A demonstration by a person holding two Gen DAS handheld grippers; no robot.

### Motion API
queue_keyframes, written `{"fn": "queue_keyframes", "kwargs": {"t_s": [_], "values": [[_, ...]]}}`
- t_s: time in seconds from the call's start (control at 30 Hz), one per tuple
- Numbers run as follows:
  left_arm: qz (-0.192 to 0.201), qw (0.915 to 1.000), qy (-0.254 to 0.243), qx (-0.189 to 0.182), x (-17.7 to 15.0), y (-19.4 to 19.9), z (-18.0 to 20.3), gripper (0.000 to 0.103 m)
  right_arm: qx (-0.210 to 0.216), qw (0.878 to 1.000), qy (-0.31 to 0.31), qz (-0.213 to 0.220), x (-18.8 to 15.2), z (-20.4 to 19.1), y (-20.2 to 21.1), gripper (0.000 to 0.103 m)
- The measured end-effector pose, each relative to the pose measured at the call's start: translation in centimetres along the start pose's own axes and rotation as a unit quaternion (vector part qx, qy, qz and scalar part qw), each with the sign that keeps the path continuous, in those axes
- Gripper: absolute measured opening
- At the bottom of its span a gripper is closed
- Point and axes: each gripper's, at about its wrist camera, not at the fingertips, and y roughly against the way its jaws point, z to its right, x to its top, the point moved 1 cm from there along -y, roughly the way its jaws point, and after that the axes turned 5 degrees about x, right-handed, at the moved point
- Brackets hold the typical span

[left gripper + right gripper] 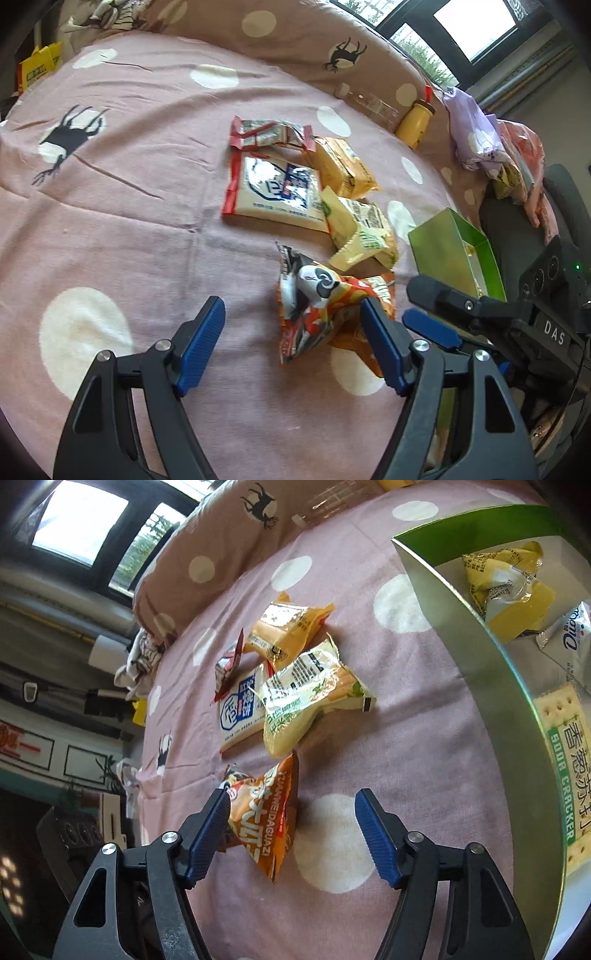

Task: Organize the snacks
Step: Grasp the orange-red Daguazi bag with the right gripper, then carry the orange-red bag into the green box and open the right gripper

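Several snack packets lie on a pink spotted bedsheet point(140, 229). An orange packet point(321, 310) lies nearest, also in the right wrist view point(266, 819). Beyond it lie a pale yellow-green packet point(362, 232) point(306, 701), a white and blue packet point(277, 188) point(240, 709), a yellow packet point(340, 166) point(288, 627) and a small red and white packet point(269, 133) point(227, 668). My left gripper point(291, 347) is open, low over the sheet beside the orange packet. My right gripper point(291, 834) is open with the orange packet between its fingers; it also shows in the left wrist view point(432, 314).
A green box point(443, 243) point(480, 672) stands at the right and holds a yellow packet point(506, 587), a white packet point(569, 642) and a soda cracker pack point(565, 775). A spotted pillow point(295, 40), a clear bottle point(369, 103) and a yellow bottle point(413, 123) lie behind.
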Motion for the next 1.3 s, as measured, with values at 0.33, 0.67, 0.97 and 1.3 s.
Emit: {"fn": "queue_keyframes", "kwargs": {"t_s": [0.33, 0.67, 0.97, 1.3], "values": [[-0.015, 0.9997, -0.017, -0.005, -0.2, -1.7, 1.0, 0.060, 0.000, 1.000, 0.025, -0.013, -0.1, -1.7, -2.3, 0.070], [-0.007, 0.9993, -0.023, -0.030, -0.5, -1.0, 1.9, 0.034, 0.000, 0.999, 0.040, -0.012, -0.5, -2.2, -2.2, 0.056], [0.064, 0.9946, -0.068, -0.046, -0.9, 3.1, 5.3, 0.034, 0.016, 0.997, 0.061, 0.052, -1.0, -4.0, 2.1, 0.056], [0.114, 0.9799, -0.134, -0.094, -1.1, 5.0, 12.0, 0.034, 0.022, 0.985, 0.062, 0.162, -0.9, -3.4, 9.9, 0.057]]}}
